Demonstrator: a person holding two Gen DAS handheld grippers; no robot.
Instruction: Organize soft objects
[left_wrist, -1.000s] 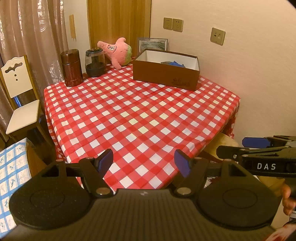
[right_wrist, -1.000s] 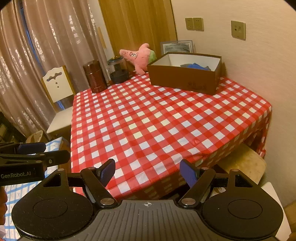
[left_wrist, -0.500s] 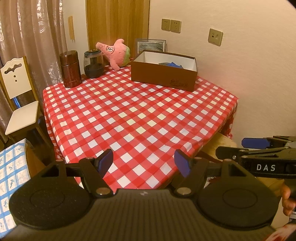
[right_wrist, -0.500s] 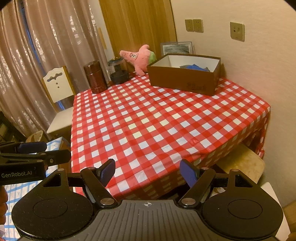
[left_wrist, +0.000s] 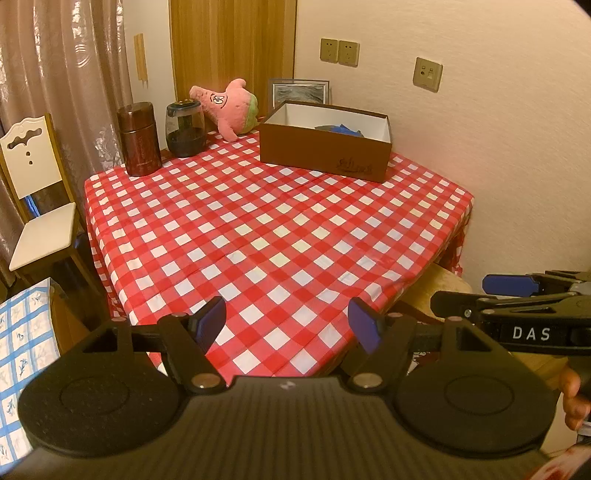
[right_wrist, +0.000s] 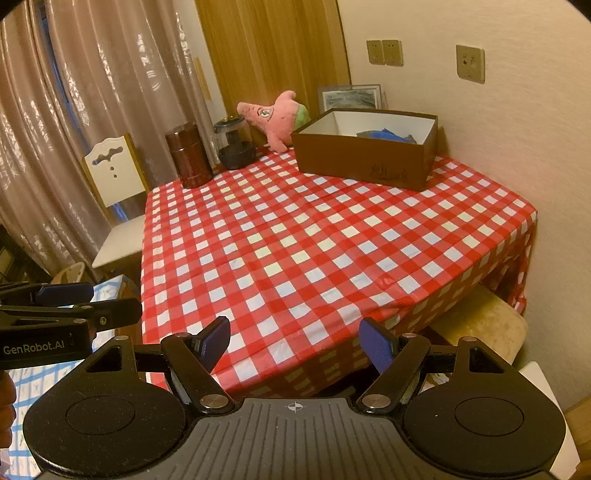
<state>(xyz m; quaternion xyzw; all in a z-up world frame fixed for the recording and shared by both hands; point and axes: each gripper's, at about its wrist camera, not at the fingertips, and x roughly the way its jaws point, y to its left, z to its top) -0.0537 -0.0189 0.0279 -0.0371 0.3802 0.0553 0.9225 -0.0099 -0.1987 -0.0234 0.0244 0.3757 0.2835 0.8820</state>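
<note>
One soft thing left out: pink plush (left_wrist: 231, 105) at counter (left_wrist: 280, 236) back, light, squashy; pinch its body. Left gripper (left_wrist: 287, 325) & right gripper (right_wrist: 295, 345) both agape, empty.

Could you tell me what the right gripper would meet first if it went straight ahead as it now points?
Probably the checked tablecloth: the open right gripper aims down at bare cloth, though depth is uncertain.

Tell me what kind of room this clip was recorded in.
Most likely a home dining corner: a table under a red checked cloth, a white chair beside it, full-length curtains, and a framed picture leaning against the wall.
</note>
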